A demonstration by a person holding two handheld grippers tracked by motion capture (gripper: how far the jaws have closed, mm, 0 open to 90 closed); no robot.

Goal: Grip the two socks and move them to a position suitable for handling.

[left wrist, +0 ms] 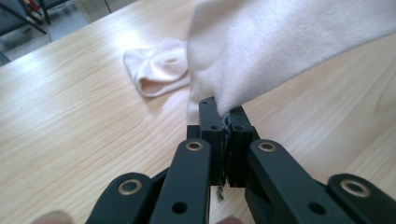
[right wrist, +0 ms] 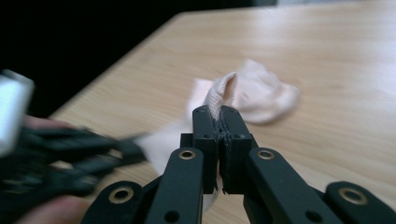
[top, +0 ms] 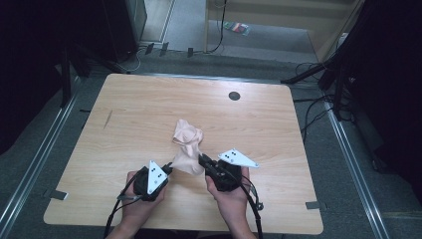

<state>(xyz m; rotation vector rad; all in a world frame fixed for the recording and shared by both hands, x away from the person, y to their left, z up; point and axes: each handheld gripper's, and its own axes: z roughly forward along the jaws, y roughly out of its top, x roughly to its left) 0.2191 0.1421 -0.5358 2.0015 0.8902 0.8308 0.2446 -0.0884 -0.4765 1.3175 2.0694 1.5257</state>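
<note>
A pale pink sock [top: 188,162] hangs stretched between both grippers, just above the wooden table [top: 124,124]. My left gripper [top: 169,169] is shut on one edge of it; in the left gripper view the jaws [left wrist: 224,116] pinch the cloth [left wrist: 280,42]. My right gripper [top: 201,160] is shut on the sock's ribbed cuff [right wrist: 220,93], which sticks up between the closed jaws [right wrist: 219,116]. A second pink sock [top: 187,132] lies crumpled on the table just behind, also seen as a sock [left wrist: 159,70] in the left gripper view and a sock [right wrist: 266,98] in the right gripper view.
A round black hole [top: 234,95] sits near the table's far edge. Grey tape tabs [top: 58,194] [top: 312,204] mark the near corners. Dark stands and cables [top: 318,114] surround the table on the floor.
</note>
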